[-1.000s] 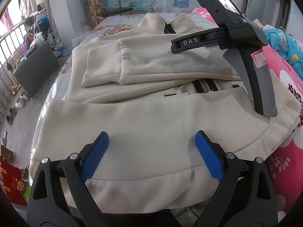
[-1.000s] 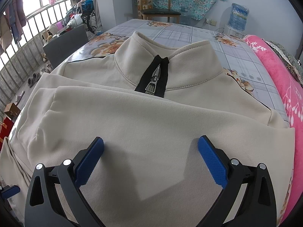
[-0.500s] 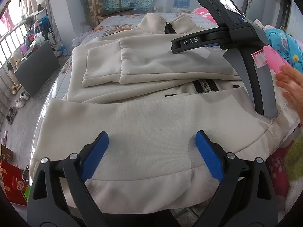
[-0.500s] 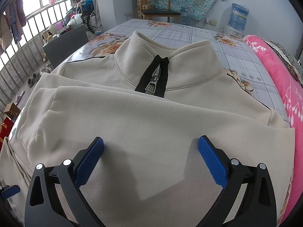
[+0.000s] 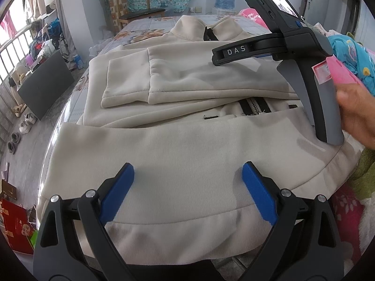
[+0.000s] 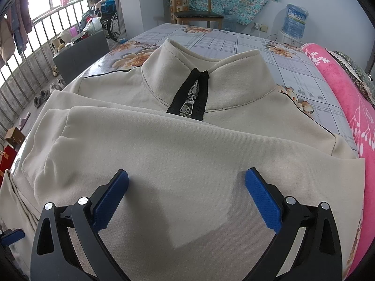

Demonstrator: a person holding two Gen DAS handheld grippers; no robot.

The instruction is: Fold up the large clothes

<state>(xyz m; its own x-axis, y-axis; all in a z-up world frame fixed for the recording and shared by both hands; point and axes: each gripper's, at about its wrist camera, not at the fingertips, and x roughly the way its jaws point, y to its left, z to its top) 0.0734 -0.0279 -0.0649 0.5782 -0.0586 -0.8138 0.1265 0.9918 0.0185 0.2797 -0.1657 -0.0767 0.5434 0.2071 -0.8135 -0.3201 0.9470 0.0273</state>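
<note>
The cream jacket [image 5: 187,154] looks thick, soft and floppy, best pinched at its ribbed hem [image 5: 178,238]; both grippers' fingers [image 5: 117,192] gape empty

A cream zip-up jacket [image 5: 187,145] lies spread over the bed, filling the middle of the frame, its collar at the top centre and its ribbed hem near the bottom. Both sleeves are folded across the chest, and a short stretch of black zipper [image 5: 254,105] shows below them. The left gripper [image 5: 187,192] sits at the bottom with its blue pads wide apart over the hem, nothing between them. At the upper right, the right gripper's handle [image 5: 321,98] stands on the jacket, a green light glowing on its top. A bare hand [image 5: 358,114] reaches toward it from the right edge, just beside the grip. A wooden chair [image 5: 138,7] stands at the top.
</note>
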